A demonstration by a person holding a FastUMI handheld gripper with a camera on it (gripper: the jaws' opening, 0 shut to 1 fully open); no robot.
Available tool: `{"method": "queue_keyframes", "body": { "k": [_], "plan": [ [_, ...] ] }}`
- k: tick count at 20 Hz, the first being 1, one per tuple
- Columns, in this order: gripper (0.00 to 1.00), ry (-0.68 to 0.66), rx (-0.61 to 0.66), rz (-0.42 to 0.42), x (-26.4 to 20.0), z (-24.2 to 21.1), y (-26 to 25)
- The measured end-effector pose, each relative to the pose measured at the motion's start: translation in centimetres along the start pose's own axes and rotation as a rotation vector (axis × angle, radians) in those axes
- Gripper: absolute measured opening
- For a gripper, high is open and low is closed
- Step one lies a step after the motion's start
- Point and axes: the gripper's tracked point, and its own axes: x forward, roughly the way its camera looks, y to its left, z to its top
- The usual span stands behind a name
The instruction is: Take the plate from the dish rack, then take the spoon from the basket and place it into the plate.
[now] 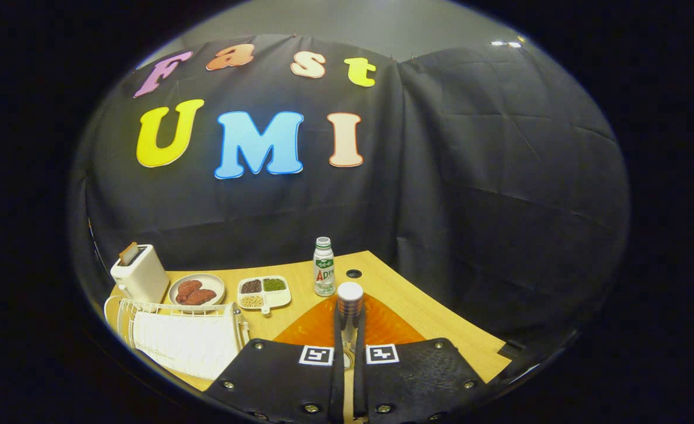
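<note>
My gripper (349, 312) is shut on the spoon (350, 300). Its ridged, shiny handle runs forward between the two fingers and ends in a round white tip just past them. Under and ahead of the fingers lies the orange plate (382, 325) flat on the wooden table (423, 318), with the spoon held above its middle. The white wire dish rack (176, 335) stands on the table to the left of the fingers, with no plate showing in it.
Beyond the plate stands a small white bottle (324, 267), next to a round hole (353, 273) in the table. Further left are a divided dish of grains (263, 292), a grey plate of meat (197, 290) and a white toaster (141, 274).
</note>
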Motion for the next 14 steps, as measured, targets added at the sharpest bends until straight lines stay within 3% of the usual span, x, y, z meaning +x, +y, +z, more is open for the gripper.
{"method": "queue_keyframes", "body": {
  "k": [6, 14],
  "plan": [
    [0.06, -0.004, -0.098, 0.105, -6.4, -2.1, 5.7],
    [0.06, 0.077, -0.17, 0.294, -13.7, -9.0, 13.3]
  ]
}}
